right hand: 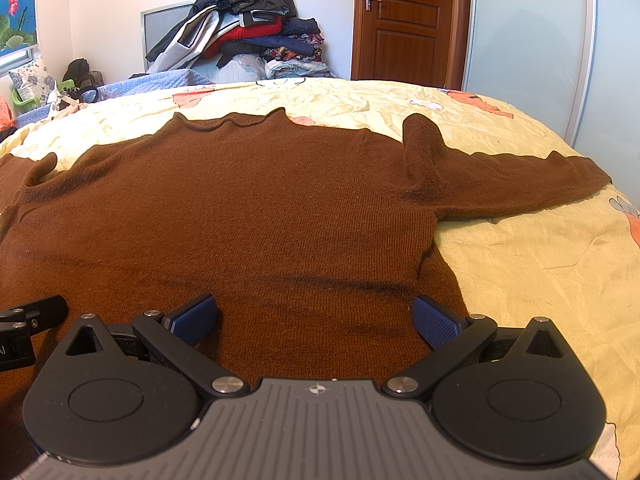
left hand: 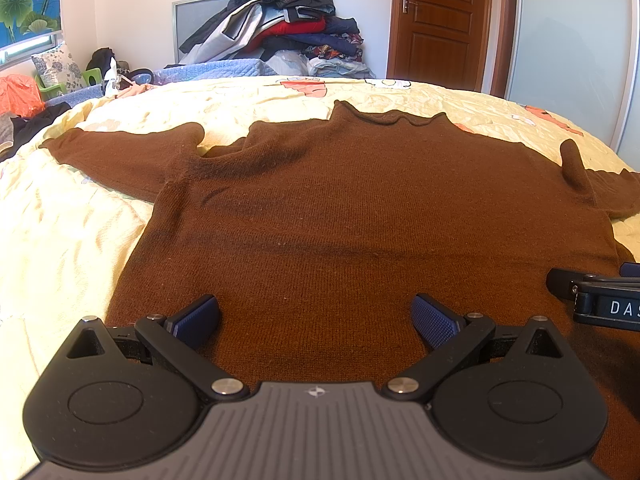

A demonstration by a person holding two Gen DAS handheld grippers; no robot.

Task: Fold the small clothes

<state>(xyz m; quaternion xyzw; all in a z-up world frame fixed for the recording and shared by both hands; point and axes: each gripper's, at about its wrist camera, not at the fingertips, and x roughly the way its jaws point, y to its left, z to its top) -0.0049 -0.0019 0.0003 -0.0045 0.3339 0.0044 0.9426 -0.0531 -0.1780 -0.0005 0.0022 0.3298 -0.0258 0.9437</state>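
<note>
A brown knitted sweater [left hand: 340,208] lies flat on the yellow bed cover [left hand: 60,232], collar at the far side, both sleeves spread outward. My left gripper [left hand: 315,318] hovers open over the sweater's near left part, nothing between its blue pads [left hand: 196,320]. In the right wrist view the same sweater [right hand: 240,208] fills the middle, its right sleeve [right hand: 520,184] stretched out to the right. My right gripper [right hand: 315,318] is open over the near right hem, empty. The two grippers sit side by side; the right one [left hand: 592,300] shows at the left view's edge.
A tall pile of clothes [left hand: 280,20] stands beyond the bed's far side. A wooden door [left hand: 436,20] and a sliding wardrobe panel [left hand: 568,40] are at the back right. Pillows and clutter [left hand: 56,76] lie at the far left. Yellow cover [right hand: 540,280] stretches right of the sweater.
</note>
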